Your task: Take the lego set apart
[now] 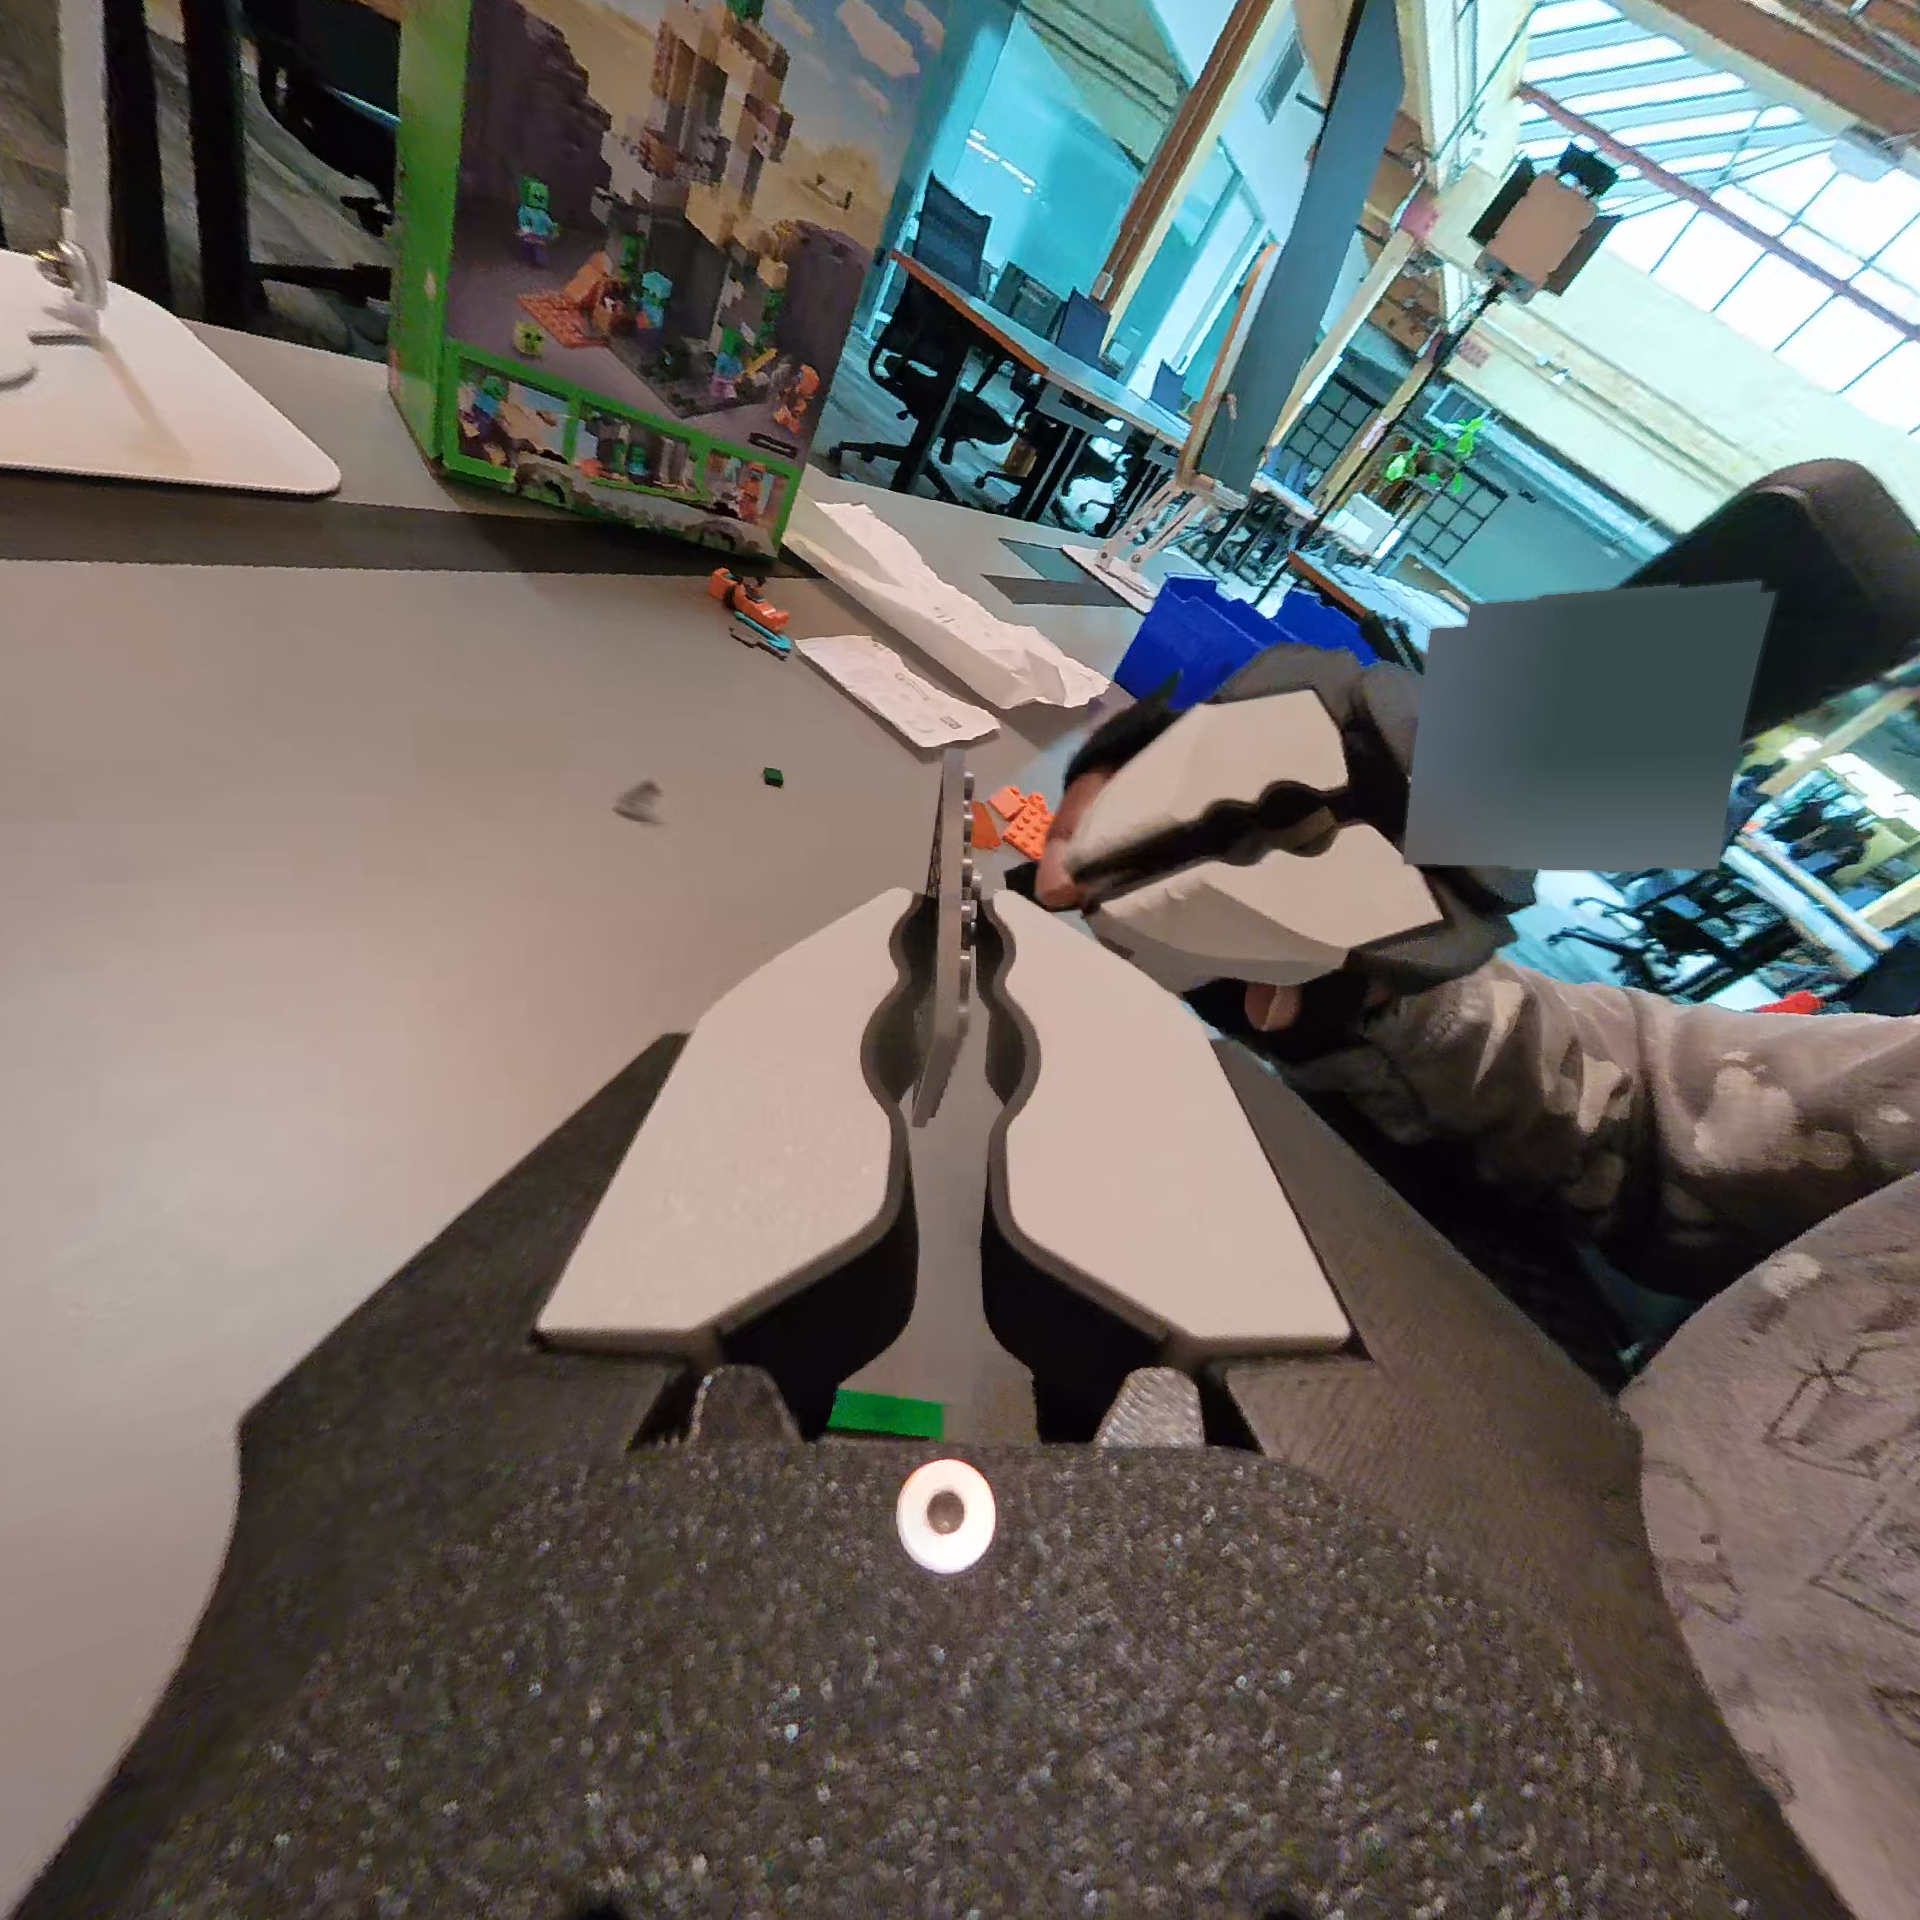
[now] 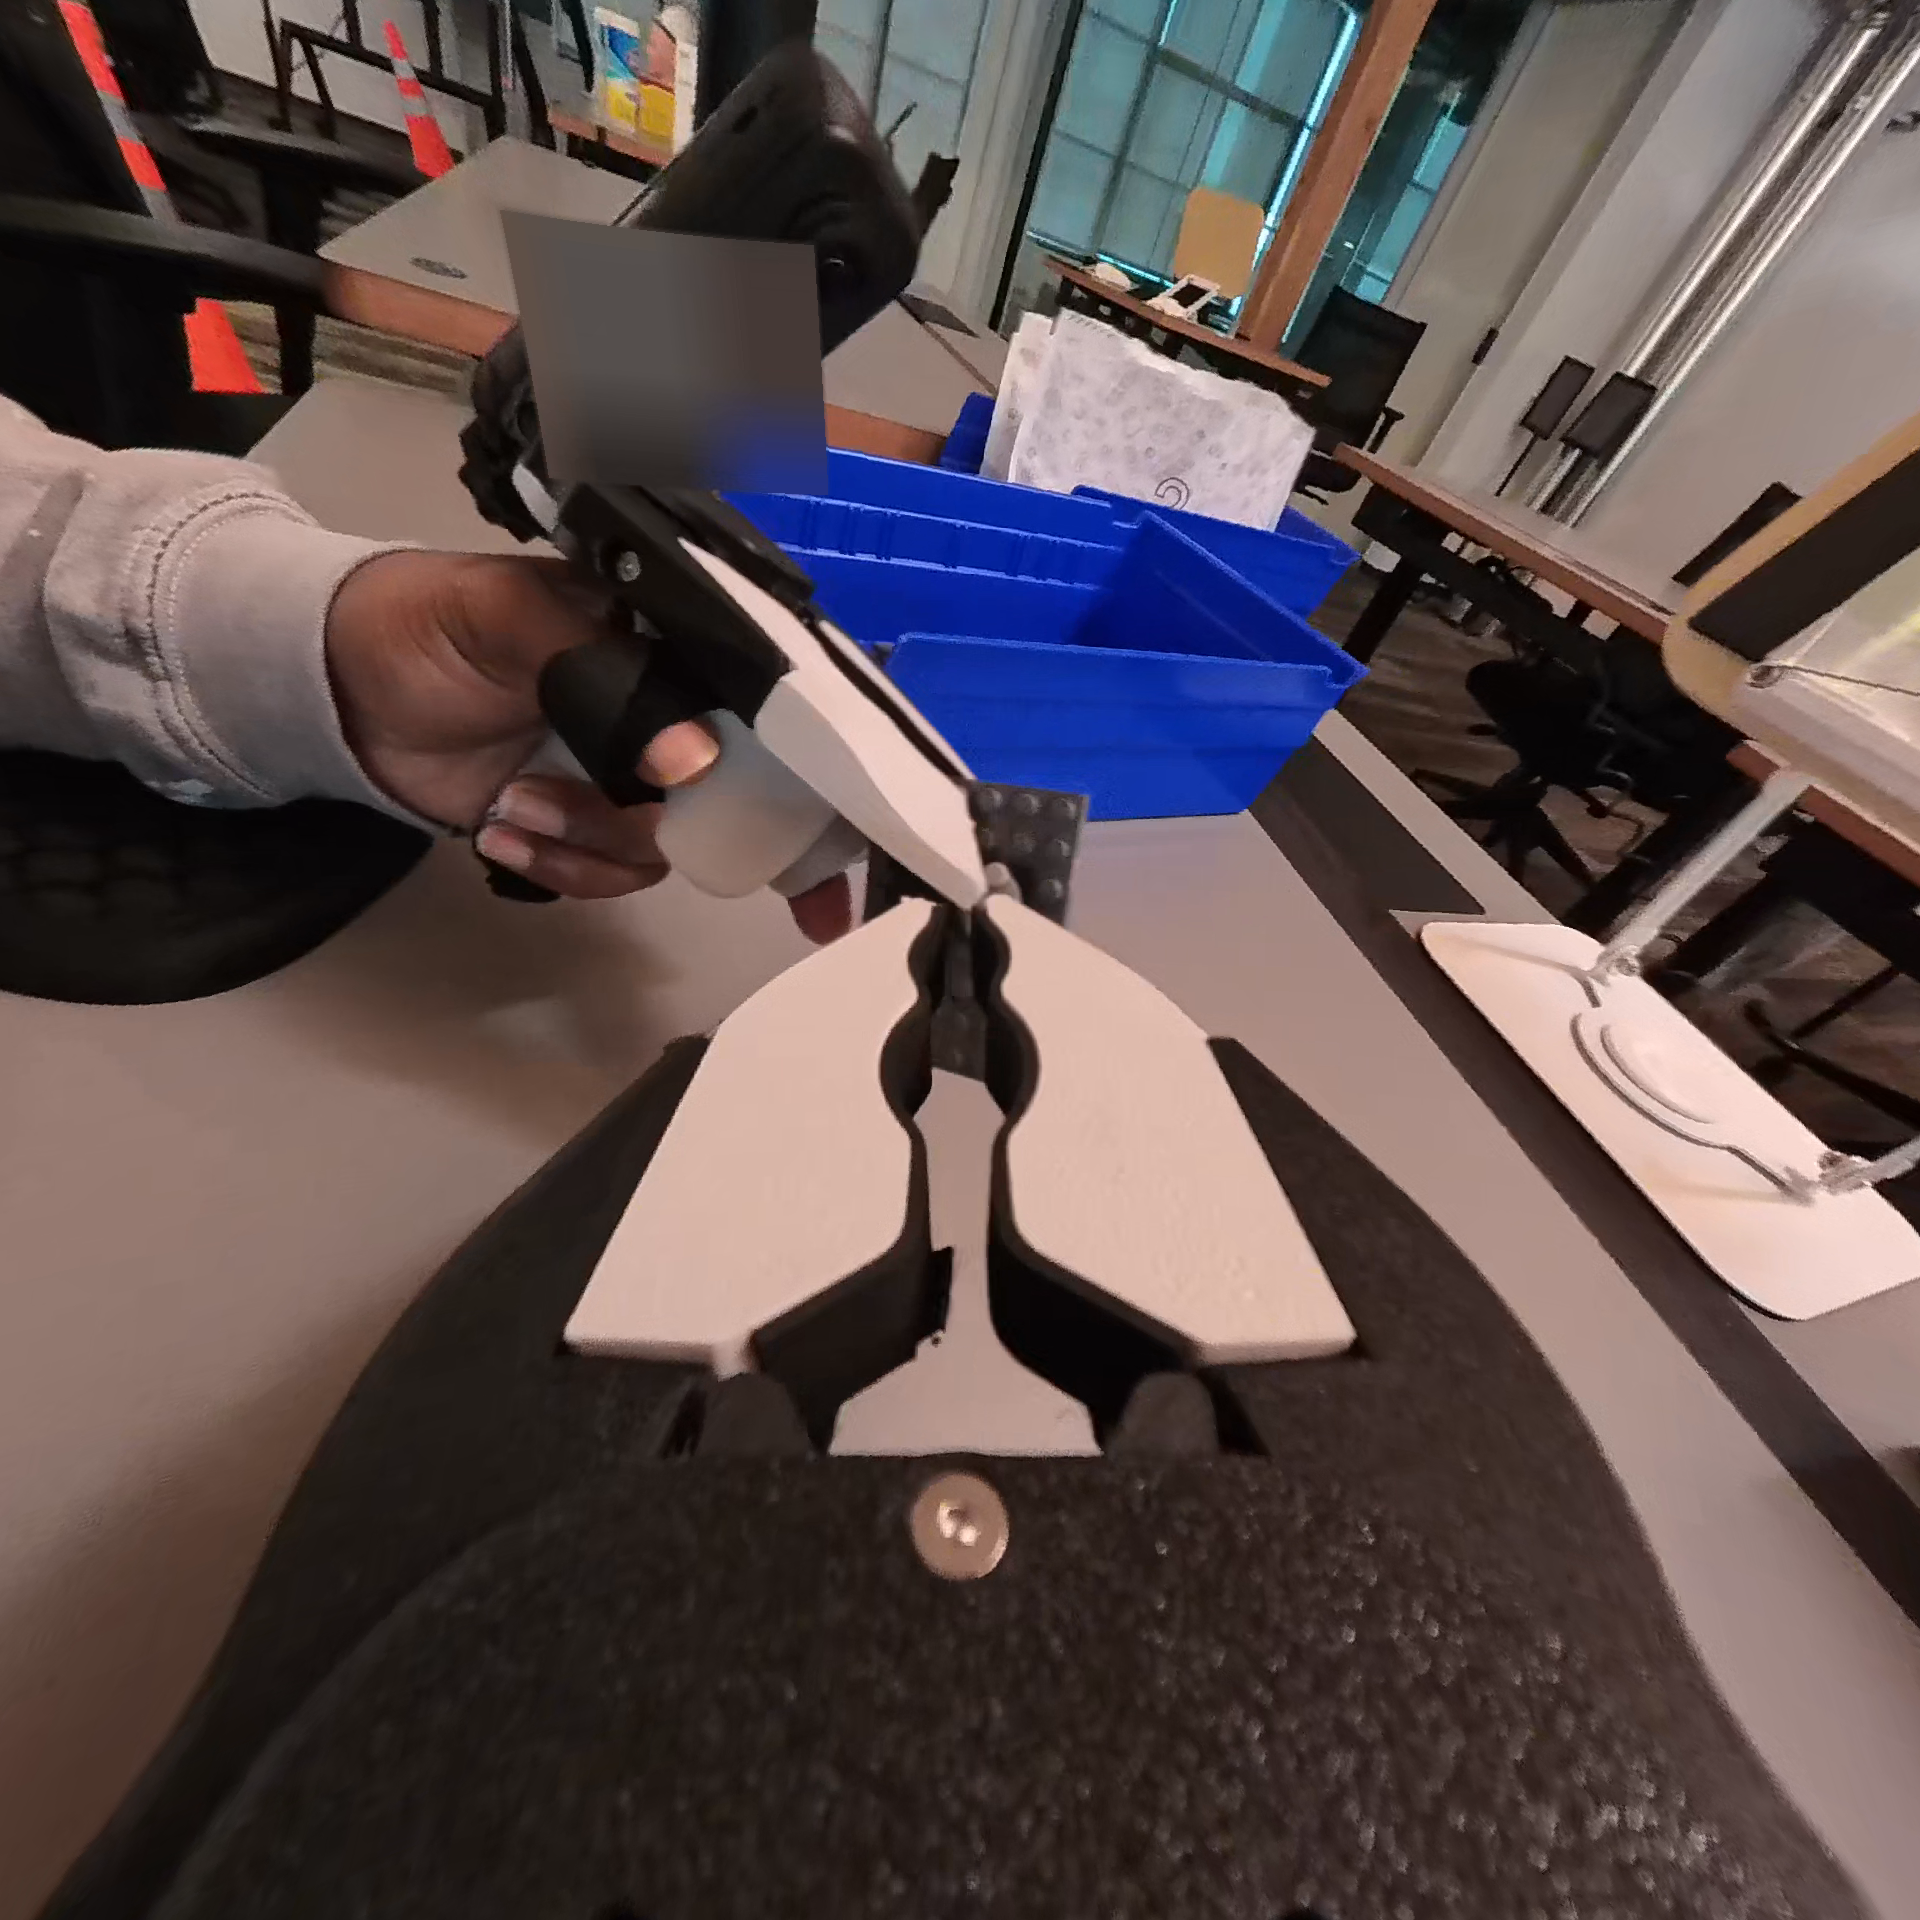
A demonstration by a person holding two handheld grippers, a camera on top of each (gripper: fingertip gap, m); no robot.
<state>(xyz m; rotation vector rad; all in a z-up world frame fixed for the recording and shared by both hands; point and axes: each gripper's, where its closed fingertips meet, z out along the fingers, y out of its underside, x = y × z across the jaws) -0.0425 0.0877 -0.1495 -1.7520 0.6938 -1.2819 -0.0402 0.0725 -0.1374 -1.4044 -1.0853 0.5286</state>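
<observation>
Above the grey surface (image 1: 312,831), the left hand-held gripper (image 1: 948,914) is clamping a thin dark grey studded lego plate (image 1: 951,935) edgewise; the right hand-held gripper (image 2: 961,920) is pinching its other edge.

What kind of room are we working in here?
Probably an open-plan office or workshop. Rows of long desks with black office chairs stretch behind the grey table, big gridded windows line the wall, and blue storage bins and orange traffic cones suggest a maker space.
</observation>
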